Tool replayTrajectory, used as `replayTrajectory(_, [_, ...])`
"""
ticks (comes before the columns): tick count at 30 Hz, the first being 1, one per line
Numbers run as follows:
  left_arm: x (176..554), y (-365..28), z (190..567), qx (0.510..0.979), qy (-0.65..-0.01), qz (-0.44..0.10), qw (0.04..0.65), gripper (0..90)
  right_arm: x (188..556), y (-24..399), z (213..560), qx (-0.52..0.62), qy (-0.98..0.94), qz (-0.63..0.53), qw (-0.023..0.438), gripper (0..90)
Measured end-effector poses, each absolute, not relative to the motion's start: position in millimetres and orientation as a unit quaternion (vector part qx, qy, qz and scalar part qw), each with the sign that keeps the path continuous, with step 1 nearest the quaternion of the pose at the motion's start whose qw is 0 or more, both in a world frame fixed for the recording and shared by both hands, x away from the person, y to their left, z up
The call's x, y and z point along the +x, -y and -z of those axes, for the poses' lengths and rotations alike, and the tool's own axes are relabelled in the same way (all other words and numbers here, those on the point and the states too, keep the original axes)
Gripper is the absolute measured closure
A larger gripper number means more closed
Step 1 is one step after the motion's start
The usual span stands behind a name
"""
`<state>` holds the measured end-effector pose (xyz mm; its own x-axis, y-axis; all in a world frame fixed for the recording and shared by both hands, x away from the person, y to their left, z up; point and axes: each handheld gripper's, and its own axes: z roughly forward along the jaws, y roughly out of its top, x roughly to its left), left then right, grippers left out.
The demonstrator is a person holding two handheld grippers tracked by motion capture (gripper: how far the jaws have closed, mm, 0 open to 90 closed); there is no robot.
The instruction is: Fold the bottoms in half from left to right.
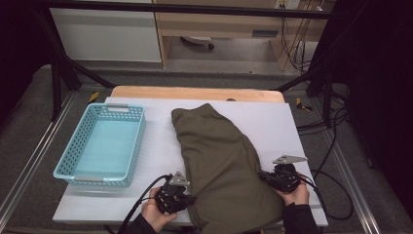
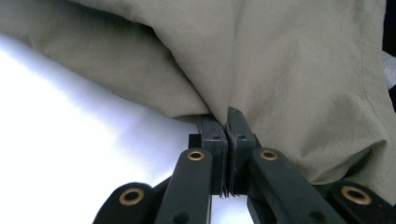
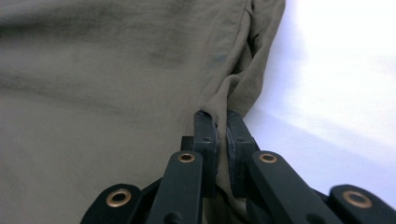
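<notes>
An olive-green garment [image 1: 221,161] lies spread over the middle of the white desk [image 1: 282,122], reaching its near edge. The left gripper [image 1: 187,199], at the garment's 8 o'clock edge, is clamped on a fold of the fabric. The right gripper [image 1: 264,176], at its 4 o'clock edge, pinches the hem likewise. A turquoise basket [image 1: 80,171] sits at the garment's 9 o'clock.

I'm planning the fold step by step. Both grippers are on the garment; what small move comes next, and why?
Probably lift both edges together. The left gripper and right gripper are each shut on a side edge of the olive garment, which lies flat on the white table, beside the blue basket.
</notes>
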<state>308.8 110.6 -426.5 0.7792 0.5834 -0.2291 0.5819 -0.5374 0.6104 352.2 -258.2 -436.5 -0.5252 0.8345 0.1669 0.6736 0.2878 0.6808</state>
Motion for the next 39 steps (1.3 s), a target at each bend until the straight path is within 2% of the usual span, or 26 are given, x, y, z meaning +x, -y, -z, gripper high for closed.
replayTrajectory(10, [312.6,-144.9,423.9,0.873,-0.345,-0.003,0.343,87.7,333.4,231.7,438.7,0.482,-0.784,-0.376,0.107,86.1])
replayTrajectory(33, [318.4,-187.0,424.7,0.881,-0.354,-0.031,0.313,87.6,307.5,191.7,445.2,0.47,-0.776,-0.411,0.087,86.2])
replayTrajectory(39, [319.3,-195.2,421.4,0.884,-0.353,-0.039,0.305,87.5,299.4,180.0,446.2,0.461,-0.78,-0.412,0.093,86.1])
